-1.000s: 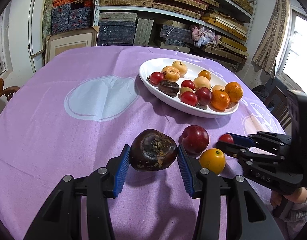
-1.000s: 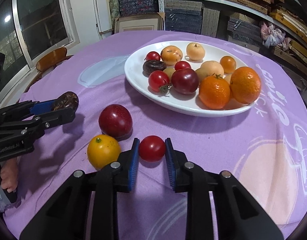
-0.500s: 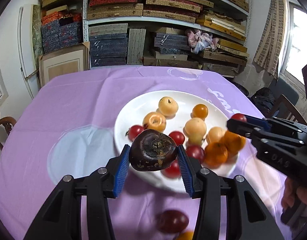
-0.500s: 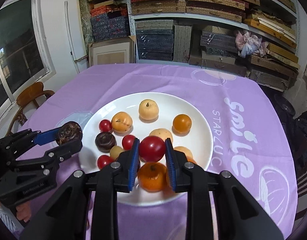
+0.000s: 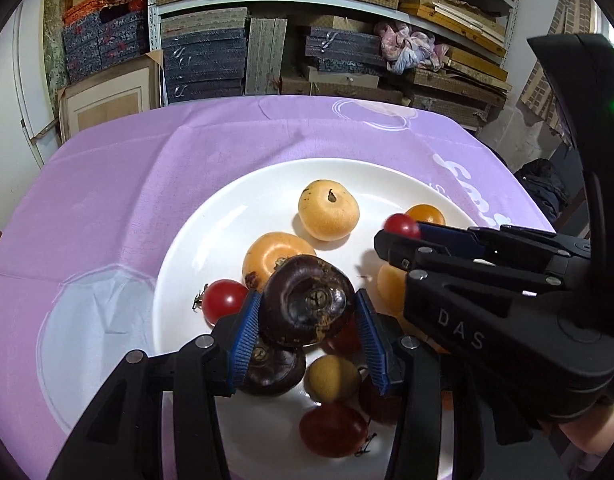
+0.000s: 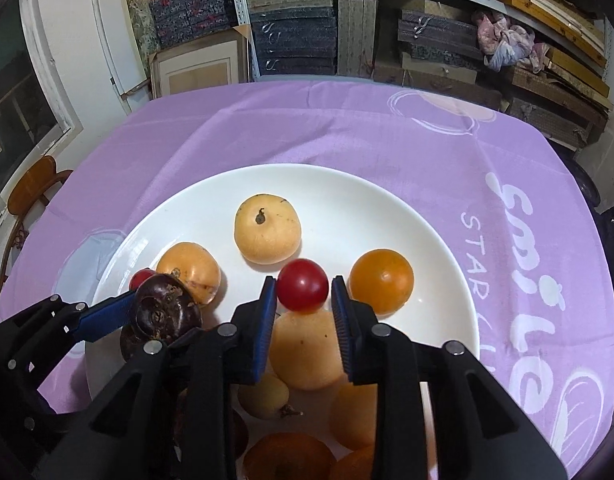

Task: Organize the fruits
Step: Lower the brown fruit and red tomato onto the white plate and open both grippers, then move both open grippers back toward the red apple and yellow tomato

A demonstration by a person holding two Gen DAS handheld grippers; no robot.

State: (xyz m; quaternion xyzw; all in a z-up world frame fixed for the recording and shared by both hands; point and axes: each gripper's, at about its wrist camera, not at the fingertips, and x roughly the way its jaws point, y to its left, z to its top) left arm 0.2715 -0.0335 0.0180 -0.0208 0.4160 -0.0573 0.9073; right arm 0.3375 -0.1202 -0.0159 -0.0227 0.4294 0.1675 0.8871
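Fruit is what both grippers carry, and both hang over the white plate. On the left, the left gripper has its jaws partly closed on a dark purple fruit, blue pads pressed to its sides, stem end facing the camera. It hangs over the plate's near left part, just above a second dark fruit and beside a red tomato. To the right, the right gripper has its jaws nearly shut on a small red tomato, above a pale orange fruit.

The bare white patch lies beyond both loads, toward the far rim, so I judge each drop needs a short reach forward or a careful lowering between neighbours. Round fruit may roll on the smooth plate.

The plate rests on a purple tablecloth. Behind stand shelves stacked with boxes; at left, a wooden chair.
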